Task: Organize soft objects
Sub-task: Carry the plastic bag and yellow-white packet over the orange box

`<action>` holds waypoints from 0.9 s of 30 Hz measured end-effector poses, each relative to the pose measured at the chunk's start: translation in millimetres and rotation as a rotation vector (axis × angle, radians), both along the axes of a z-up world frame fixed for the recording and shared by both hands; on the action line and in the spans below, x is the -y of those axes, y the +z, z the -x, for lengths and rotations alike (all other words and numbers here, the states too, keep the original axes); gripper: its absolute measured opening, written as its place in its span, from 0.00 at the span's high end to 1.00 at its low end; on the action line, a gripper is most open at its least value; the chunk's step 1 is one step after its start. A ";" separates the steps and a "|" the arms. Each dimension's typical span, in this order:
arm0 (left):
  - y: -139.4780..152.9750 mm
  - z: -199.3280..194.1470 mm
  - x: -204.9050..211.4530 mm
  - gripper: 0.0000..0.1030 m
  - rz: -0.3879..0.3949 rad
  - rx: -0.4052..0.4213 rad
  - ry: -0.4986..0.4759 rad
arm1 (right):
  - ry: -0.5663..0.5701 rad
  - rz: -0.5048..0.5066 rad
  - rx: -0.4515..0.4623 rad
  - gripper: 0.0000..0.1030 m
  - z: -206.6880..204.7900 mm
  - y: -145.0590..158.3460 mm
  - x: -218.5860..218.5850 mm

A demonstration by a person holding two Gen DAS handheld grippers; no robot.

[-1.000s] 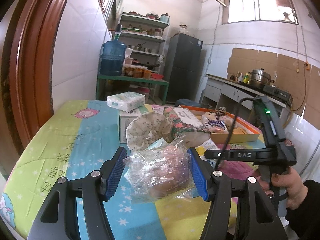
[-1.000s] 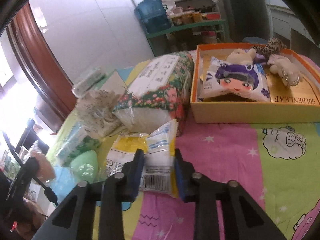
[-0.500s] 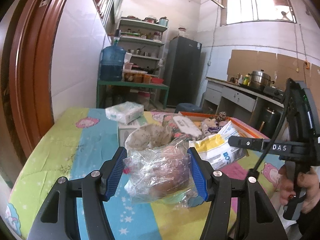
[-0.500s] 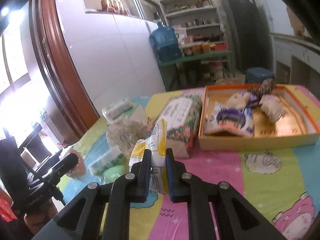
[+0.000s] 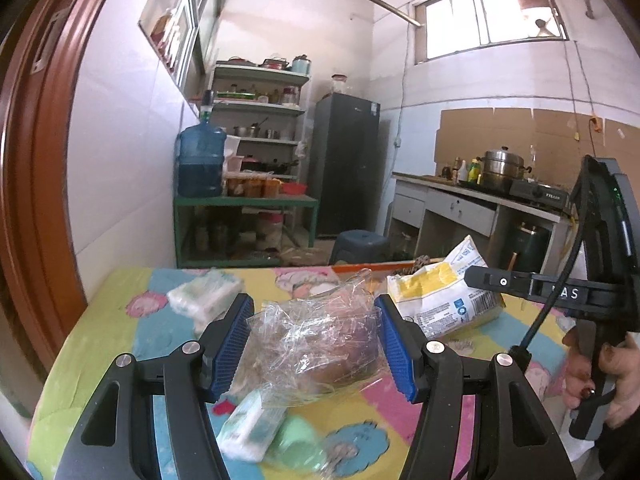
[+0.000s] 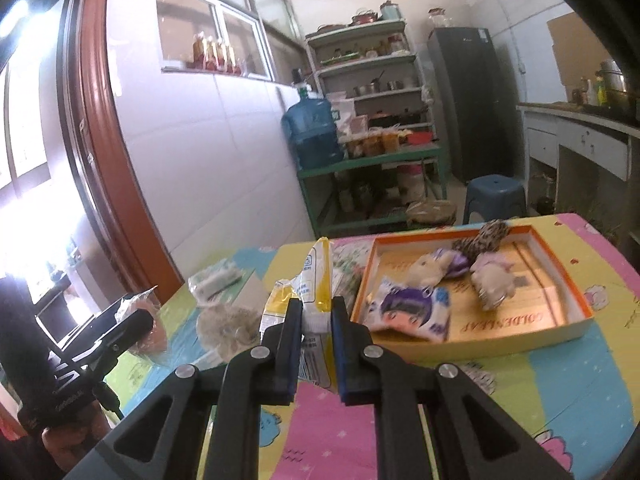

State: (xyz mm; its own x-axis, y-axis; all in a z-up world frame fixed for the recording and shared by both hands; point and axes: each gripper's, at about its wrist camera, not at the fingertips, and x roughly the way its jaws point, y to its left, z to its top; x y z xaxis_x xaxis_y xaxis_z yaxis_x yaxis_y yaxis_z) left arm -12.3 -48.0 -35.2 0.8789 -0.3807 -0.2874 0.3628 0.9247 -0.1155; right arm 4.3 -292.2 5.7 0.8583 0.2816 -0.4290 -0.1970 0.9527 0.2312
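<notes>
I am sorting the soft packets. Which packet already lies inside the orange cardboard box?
The white packet with the purple cartoon face, lying in the orange cardboard box. The yellow-and-white packet is clamped in the right tool, outside it.

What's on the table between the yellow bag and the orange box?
In the right wrist view, only bare cloth shows between the yellow bag and the orange box.
</notes>
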 end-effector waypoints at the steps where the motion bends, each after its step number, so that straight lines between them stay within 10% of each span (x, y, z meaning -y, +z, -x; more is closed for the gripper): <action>1: 2.9 -2.3 3.8 0.38 0.001 0.002 0.000 | -0.005 -0.003 0.006 0.86 -0.5 2.1 3.5; 27: 49.0 -116.0 144.7 0.38 -0.025 -0.022 -0.041 | -0.176 -0.069 0.058 0.86 -45.1 11.7 122.4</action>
State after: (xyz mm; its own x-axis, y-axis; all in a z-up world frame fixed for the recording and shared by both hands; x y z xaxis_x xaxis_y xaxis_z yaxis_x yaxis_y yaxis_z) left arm 103.7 -192.7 13.8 0.8562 -0.4083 -0.3165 0.3977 0.9120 -0.1006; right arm 49.3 -414.5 17.5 0.9194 0.1523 -0.3626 -0.0439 0.9560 0.2901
